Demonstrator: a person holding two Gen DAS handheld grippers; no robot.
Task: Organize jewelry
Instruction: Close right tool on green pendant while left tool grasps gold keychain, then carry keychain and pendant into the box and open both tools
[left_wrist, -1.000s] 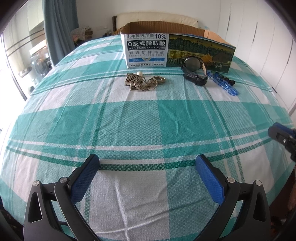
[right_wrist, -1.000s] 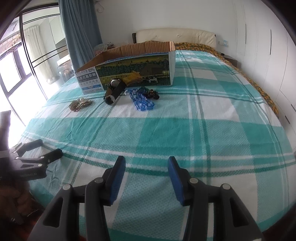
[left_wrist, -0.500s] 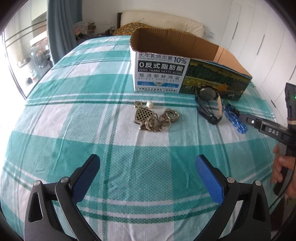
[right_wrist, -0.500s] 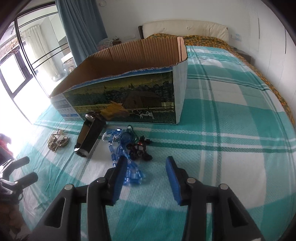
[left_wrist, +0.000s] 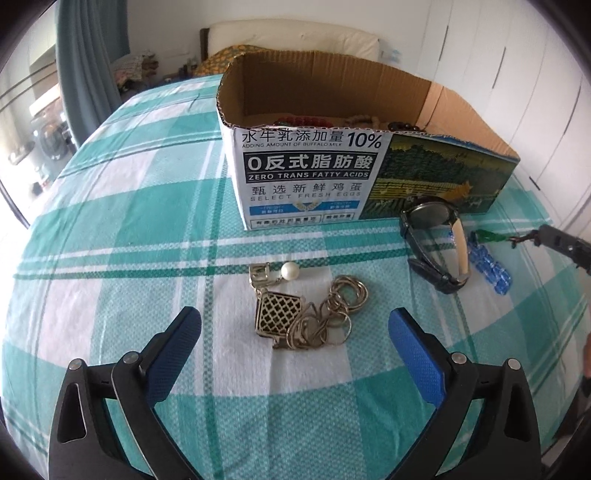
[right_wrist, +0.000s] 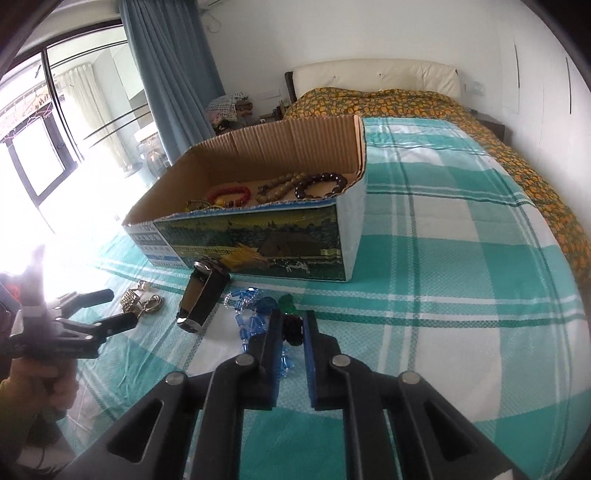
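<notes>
Holding both grippers low over the bed (left_wrist: 110, 236), you have jewelry in front of each. Your left gripper (left_wrist: 294, 328) has its jaws spread wide, gripping nothing; the gold keyring cluster (left_wrist: 306, 314) lies on the sheet right between the jaw tips, touching neither. A pearl (left_wrist: 290, 271) sits just past the cluster, ahead of the jaws. Further ahead stands the box (left_wrist: 310, 181), open top, printed front facing you. Right of the jaws and a bit ahead lies the watch (left_wrist: 436, 243) on its side, close to the box front. Just right of the watch is the blue bead string (left_wrist: 491, 266).

Your right gripper (right_wrist: 291, 328) has its jaws nearly closed, pinching a dark bead piece (right_wrist: 293, 330) between the tips. A green pendant (right_wrist: 286, 303) shows just beyond the tips, near the dark beads. The blue bead string (right_wrist: 245, 317) lies just left of the jaws, partly under the left jaw. The watch (right_wrist: 201, 295) is further left, resting against the box (right_wrist: 258, 240). Inside the box, ahead of the jaws, you can see a red bracelet (right_wrist: 229, 194), a tan bracelet (right_wrist: 277, 186) and a dark bracelet (right_wrist: 321, 184) side by side on the floor. Far left, the left gripper (right_wrist: 101, 308) hovers by the keyring cluster (right_wrist: 142, 302).
</notes>
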